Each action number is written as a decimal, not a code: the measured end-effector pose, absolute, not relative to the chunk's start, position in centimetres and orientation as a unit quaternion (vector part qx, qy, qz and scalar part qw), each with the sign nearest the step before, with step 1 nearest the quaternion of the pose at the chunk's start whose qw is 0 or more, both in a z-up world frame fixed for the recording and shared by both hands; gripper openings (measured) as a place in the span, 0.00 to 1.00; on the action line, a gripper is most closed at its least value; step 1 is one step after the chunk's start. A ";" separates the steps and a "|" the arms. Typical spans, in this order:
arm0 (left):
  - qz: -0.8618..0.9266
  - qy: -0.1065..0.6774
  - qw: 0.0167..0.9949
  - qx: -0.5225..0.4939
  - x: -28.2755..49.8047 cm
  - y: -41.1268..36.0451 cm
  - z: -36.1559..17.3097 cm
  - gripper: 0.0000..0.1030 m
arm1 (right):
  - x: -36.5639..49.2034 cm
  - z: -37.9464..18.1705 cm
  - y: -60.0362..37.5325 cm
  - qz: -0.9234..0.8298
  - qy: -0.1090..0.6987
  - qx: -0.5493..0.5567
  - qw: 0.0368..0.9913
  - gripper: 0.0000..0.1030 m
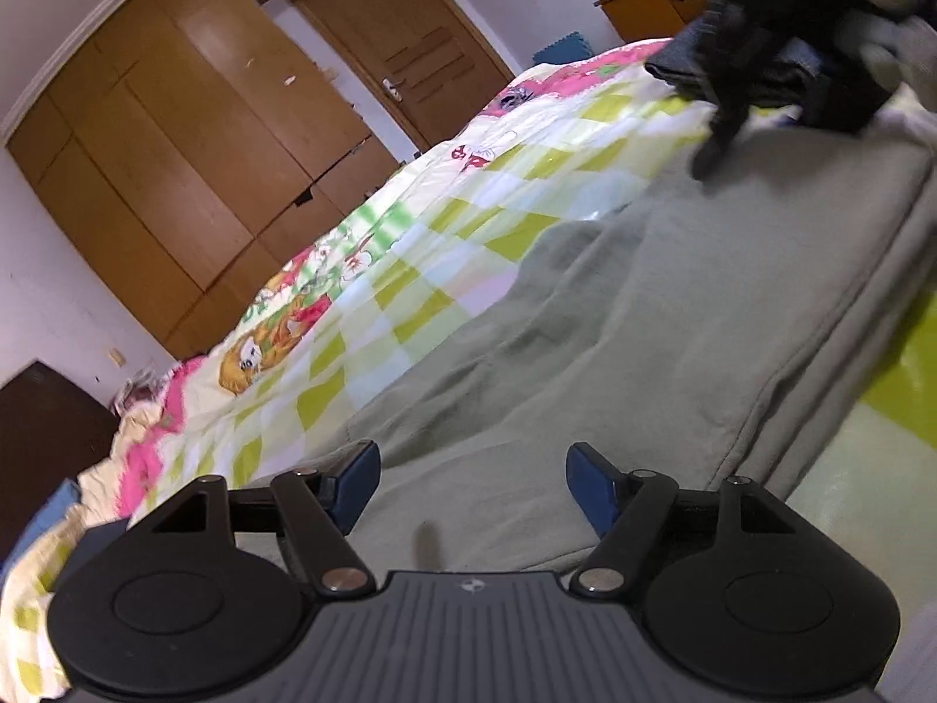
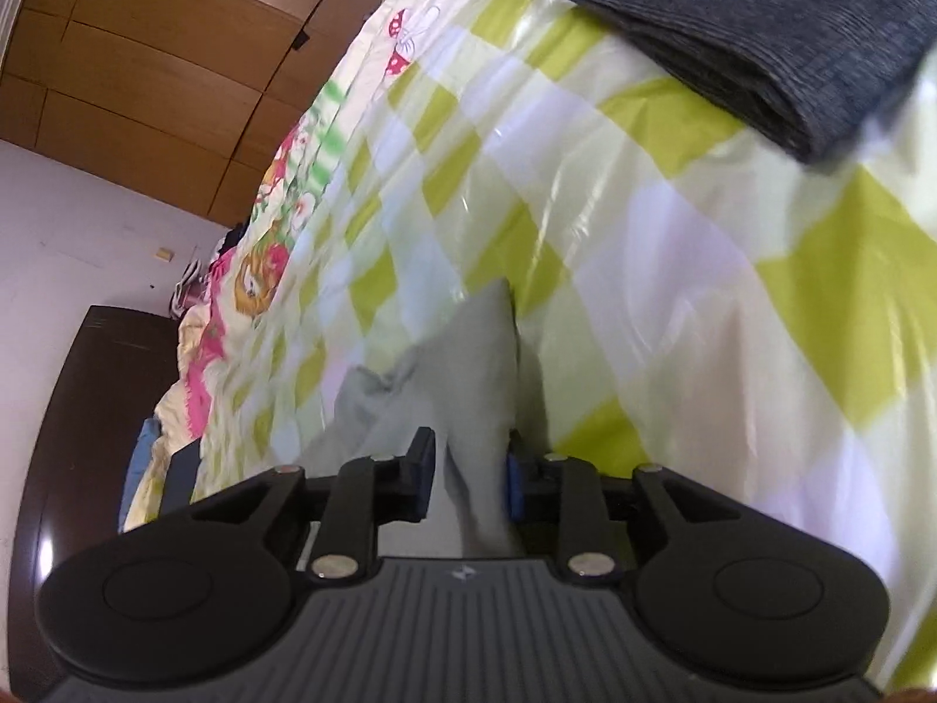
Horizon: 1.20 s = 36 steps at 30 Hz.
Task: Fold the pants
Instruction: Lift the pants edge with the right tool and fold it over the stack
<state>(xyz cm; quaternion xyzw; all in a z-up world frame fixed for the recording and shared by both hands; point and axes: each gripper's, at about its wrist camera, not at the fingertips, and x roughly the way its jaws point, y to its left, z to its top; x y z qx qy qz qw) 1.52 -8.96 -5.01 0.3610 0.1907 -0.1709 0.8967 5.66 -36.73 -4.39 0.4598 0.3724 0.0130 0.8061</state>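
Note:
The grey-green pants (image 1: 673,322) lie folded lengthwise on the checked quilt (image 1: 410,293), running away from me to the upper right. My left gripper (image 1: 471,486) hovers low over their near end, open, with nothing between its blue pads. My right gripper (image 1: 761,76) is a dark blur at the pants' far end. In the right wrist view a raised bunch of the pants (image 2: 457,363) stands between the fingers of the right gripper (image 2: 468,474). The jaws sit narrow but slack around it, with the cloth resting against the right pad.
A folded dark grey garment (image 2: 761,29) lies on the quilt (image 2: 644,234) beyond the pants. A wooden wardrobe (image 1: 175,146) and door (image 1: 398,47) stand past the bed. A dark cabinet (image 1: 41,427) is at the left, a wooden desk (image 1: 644,6) at the top right.

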 end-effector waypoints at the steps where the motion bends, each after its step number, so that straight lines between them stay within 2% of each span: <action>1: -0.171 0.192 0.897 0.359 1.6 -9.0 -5.0 0.81 | 5.9 -4.1 -36.5 0.015 0.374 0.461 0.805 0.09; 4: -0.179 0.206 0.899 0.342 2.1 -8.6 -4.7 0.81 | 6.4 -1.7 -35.0 0.036 0.368 0.456 0.809 0.07; 13: -0.191 0.200 0.903 0.330 1.2 -6.2 -3.5 0.81 | 11.5 6.3 -24.7 0.107 0.382 0.354 0.847 0.07; 25: -0.162 0.217 0.942 0.200 0.8 3.0 -0.3 0.81 | 17.4 4.7 -10.4 0.115 0.457 0.306 0.827 0.08; 29: -0.159 0.224 0.946 0.172 1.1 4.7 -0.2 0.81 | 17.7 3.6 -7.5 0.115 0.488 0.296 0.813 0.14; 34: -0.158 0.246 0.947 0.134 1.7 6.0 -0.4 0.81 | 15.9 5.4 -6.5 0.144 0.486 0.251 0.825 0.19; 36: -0.157 0.253 0.947 0.116 2.0 6.6 -0.4 0.81 | 14.9 6.6 -6.8 0.145 0.475 0.222 0.839 0.29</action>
